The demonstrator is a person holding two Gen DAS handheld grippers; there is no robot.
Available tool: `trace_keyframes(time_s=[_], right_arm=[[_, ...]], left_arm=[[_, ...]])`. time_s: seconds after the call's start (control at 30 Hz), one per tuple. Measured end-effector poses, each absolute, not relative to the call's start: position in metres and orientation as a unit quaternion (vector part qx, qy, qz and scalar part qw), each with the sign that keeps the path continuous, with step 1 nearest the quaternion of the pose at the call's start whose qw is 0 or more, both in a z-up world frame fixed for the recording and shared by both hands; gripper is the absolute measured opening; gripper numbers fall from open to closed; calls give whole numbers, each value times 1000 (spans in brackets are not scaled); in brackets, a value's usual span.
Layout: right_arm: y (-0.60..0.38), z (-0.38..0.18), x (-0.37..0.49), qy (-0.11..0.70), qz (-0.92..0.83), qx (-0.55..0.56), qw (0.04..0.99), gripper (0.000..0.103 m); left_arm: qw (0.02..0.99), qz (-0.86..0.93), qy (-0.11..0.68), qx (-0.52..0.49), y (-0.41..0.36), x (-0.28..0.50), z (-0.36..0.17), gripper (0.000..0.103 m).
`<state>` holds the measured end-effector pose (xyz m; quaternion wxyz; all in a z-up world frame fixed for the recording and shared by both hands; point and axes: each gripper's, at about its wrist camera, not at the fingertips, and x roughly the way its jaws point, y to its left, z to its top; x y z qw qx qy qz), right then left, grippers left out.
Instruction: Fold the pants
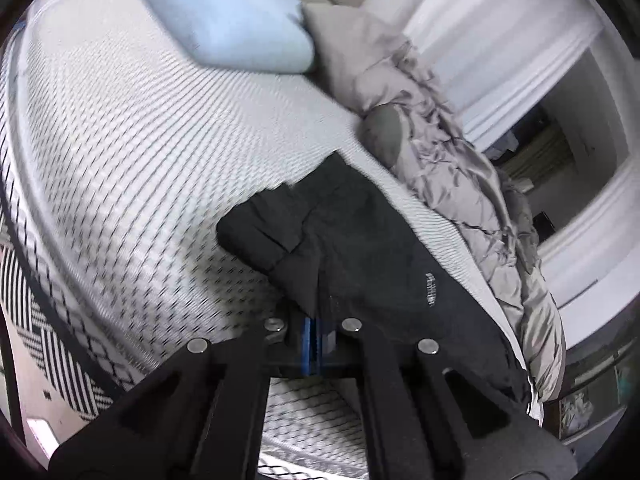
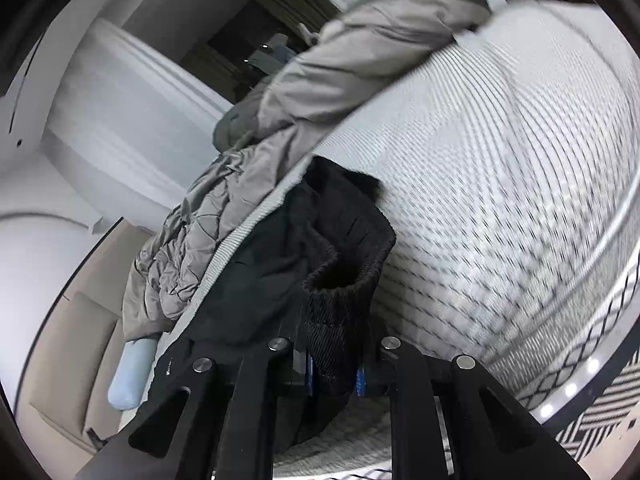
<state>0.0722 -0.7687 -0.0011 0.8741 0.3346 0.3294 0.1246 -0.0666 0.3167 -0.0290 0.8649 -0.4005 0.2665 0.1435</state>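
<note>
Here, both wrist views are motion-blurred. The black pants (image 1: 360,248) lie bunched on the patterned white mattress (image 1: 140,152), centre of the left wrist frame, beside a grey quilted duvet (image 1: 460,168) at right. A pale blue pillow (image 1: 228,16) sits upper centre. Left gripper (image 1: 316,332): fingers together, pinching the near edge of the pants. Right gripper (image 2: 336,364): fingers clamped on the ribbed waistband (image 2: 344,304), lower centre of the right wrist frame.

Bare mattress (image 1: 132,152) lies open beside the pants (image 1: 360,248) (crumpled duvet (image 1: 452,168) blocks the far edge).
</note>
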Motion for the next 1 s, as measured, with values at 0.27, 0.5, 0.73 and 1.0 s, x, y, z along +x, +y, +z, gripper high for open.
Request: trace_keyframes(time_s=[0.27,0.5,0.73,1.0], right_arm=[[-735,66,103,304,139,273,902,13],[-703,100,187,315,122,248,908,13],[-652,93,349,379,70,234,893,32],[-640,70,370,361,1,190,913,81]], left_arm=[[874,135,260,-387,331,-22,21,0],[869,156,276,-381,356,81,43,0],[854,190,341,-343,374,216,24,74],[853,189,340,-348,378,195,19,80]])
